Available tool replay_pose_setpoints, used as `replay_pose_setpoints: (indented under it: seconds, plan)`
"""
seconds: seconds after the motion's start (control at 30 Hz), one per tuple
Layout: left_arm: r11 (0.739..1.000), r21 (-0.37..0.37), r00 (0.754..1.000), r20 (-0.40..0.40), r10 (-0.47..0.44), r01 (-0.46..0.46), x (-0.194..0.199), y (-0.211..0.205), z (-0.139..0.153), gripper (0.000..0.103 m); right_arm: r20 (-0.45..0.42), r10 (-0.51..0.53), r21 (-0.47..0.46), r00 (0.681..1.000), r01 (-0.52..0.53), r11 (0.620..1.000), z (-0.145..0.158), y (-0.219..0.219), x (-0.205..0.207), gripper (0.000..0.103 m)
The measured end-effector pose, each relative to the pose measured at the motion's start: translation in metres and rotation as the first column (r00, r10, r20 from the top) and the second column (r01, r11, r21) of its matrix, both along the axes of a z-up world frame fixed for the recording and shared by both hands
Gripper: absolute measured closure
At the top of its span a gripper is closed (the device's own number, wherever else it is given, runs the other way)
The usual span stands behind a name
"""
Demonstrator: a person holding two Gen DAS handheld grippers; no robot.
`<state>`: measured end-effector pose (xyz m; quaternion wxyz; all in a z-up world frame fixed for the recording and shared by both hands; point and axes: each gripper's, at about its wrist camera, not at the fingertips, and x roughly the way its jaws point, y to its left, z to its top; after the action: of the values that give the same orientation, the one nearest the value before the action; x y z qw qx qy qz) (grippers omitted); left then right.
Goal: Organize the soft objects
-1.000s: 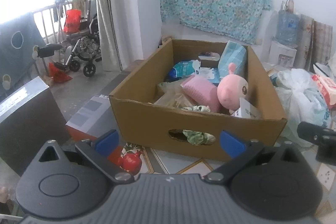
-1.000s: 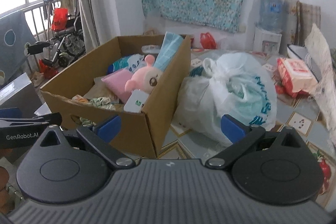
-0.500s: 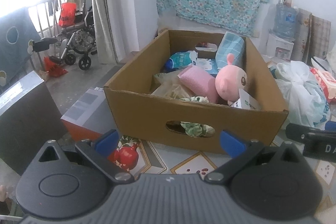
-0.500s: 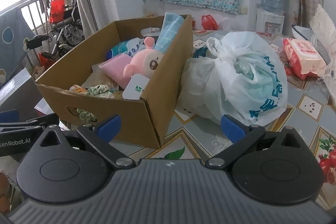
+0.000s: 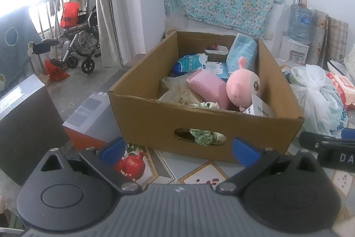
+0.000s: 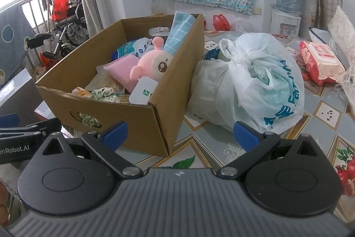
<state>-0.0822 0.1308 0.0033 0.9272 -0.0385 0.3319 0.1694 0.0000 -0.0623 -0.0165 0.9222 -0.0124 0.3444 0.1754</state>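
over the last second both views rise and pull back, so more of the cardboard box (image 5: 206, 121) interior shows. the left tongs (image 5: 178, 151) and right tongs (image 6: 179, 132) hang released and empty, short of the box. the pink plush (image 6: 153, 63) lies inside at about 1 o'clock; the white plastic bag (image 6: 250, 83) sits on the counter (image 6: 199, 148) against the box's side. likely still sizing things up, nothing picked.
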Motion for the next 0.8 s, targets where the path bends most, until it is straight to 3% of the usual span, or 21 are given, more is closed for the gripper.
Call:
replay_pose_setpoints:
  seconds: [0.8]
  plan:
    - [0.999,-0.033,1.0,-0.017,-0.016,0.015,0.0021,0.0007,-0.0056,0.0,-0.043,-0.001,-0.015,0.999,0.0,1.0,-0.0078,0.0033,0.0039,0.001]
